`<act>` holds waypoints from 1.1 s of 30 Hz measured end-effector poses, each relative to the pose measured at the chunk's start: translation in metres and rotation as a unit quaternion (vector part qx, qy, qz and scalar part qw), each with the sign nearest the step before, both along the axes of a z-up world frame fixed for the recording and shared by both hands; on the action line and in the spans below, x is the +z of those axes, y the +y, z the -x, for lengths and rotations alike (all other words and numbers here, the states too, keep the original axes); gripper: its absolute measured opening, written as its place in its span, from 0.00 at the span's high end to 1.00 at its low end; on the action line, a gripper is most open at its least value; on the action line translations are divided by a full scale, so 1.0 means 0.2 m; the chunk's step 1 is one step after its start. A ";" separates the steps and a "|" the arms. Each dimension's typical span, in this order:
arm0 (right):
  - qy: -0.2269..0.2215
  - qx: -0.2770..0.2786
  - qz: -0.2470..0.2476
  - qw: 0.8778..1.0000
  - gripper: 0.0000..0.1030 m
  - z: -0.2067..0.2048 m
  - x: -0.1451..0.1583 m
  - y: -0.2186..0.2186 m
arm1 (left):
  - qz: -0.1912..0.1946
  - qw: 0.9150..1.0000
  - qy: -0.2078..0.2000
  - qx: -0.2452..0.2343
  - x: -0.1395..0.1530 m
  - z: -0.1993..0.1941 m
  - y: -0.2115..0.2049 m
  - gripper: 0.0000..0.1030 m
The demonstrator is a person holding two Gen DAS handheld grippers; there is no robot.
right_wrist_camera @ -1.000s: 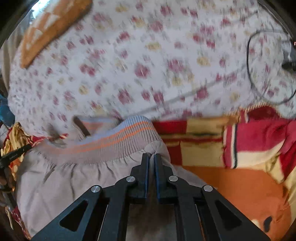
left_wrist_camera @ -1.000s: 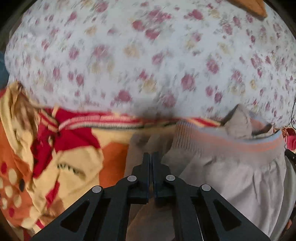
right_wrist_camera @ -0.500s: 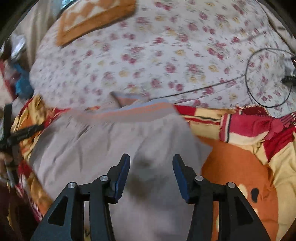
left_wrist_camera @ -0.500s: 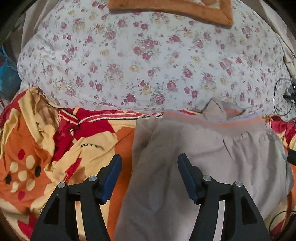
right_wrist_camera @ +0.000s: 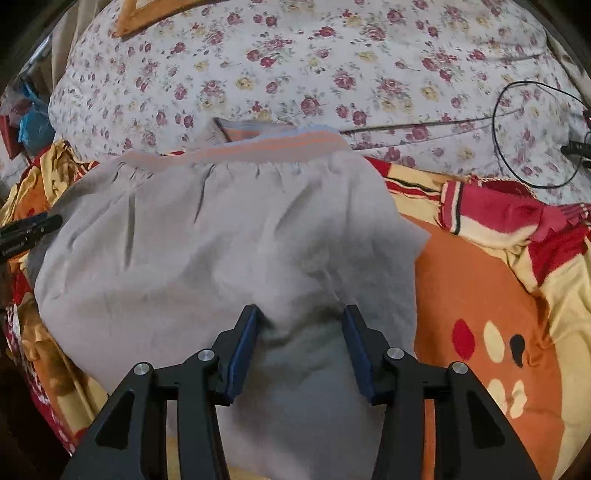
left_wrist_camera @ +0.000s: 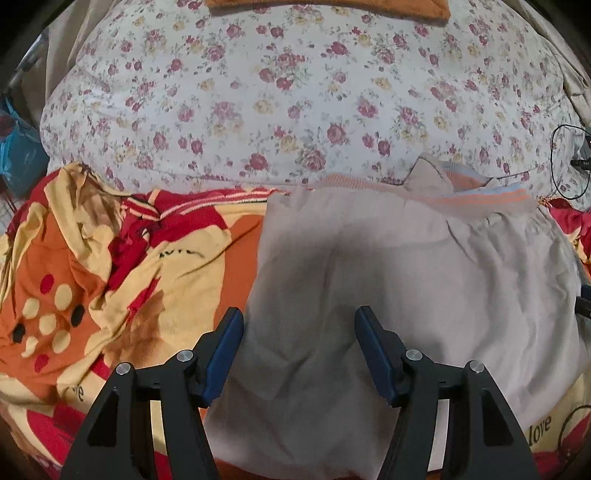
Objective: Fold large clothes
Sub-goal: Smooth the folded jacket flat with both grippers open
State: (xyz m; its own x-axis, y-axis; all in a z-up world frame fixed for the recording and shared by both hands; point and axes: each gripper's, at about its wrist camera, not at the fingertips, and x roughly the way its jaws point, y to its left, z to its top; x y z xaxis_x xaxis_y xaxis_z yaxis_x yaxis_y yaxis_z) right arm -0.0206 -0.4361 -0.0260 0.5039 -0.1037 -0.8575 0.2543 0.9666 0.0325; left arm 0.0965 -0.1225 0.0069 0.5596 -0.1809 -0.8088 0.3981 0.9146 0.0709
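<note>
A grey-beige garment [left_wrist_camera: 406,266] lies flat on a patterned blanket. Its ribbed waistband [left_wrist_camera: 480,199], striped orange and pale blue, sits at the far edge. My left gripper [left_wrist_camera: 299,325] hovers open over the garment's left part, with nothing pinched between its blue pads. In the right wrist view the same garment [right_wrist_camera: 221,236] fills the middle, its waistband [right_wrist_camera: 266,147] at the top. My right gripper [right_wrist_camera: 301,321] stands open low over the cloth. A soft ridge of fabric rises between its fingers and the pads do not press on it.
An orange, red and yellow blanket [left_wrist_camera: 110,277] [right_wrist_camera: 480,295] spreads under the garment. Beyond it lies a white floral sheet [left_wrist_camera: 295,92] [right_wrist_camera: 332,62] with an orange cushion [left_wrist_camera: 332,5] at the far edge. A black cable [right_wrist_camera: 532,133] loops at the right. A blue bag [left_wrist_camera: 14,155] sits far left.
Both grippers were shut on the garment near its waistband a second ago. They have let go, opened and drawn back toward me; the garment now lies spread flat.
</note>
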 end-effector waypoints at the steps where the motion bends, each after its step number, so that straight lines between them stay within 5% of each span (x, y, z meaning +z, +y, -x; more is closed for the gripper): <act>1: 0.001 -0.004 0.000 1.000 0.55 0.01 0.01 0.00 | 0.000 1.000 0.001 0.000 0.00 0.00 0.00 0.39; 13: -0.035 0.006 -0.009 0.999 0.52 0.03 0.18 0.11 | 0.046 0.999 0.020 0.004 0.06 0.03 0.07 0.35; 29: -0.011 0.001 -0.009 1.000 0.52 0.00 0.09 0.11 | 0.060 0.997 0.044 0.022 0.04 0.02 0.13 0.30; 33: 0.009 0.000 -0.006 1.000 0.51 -0.03 0.02 0.10 | 0.049 0.995 0.082 0.029 -0.04 -0.03 0.12 0.28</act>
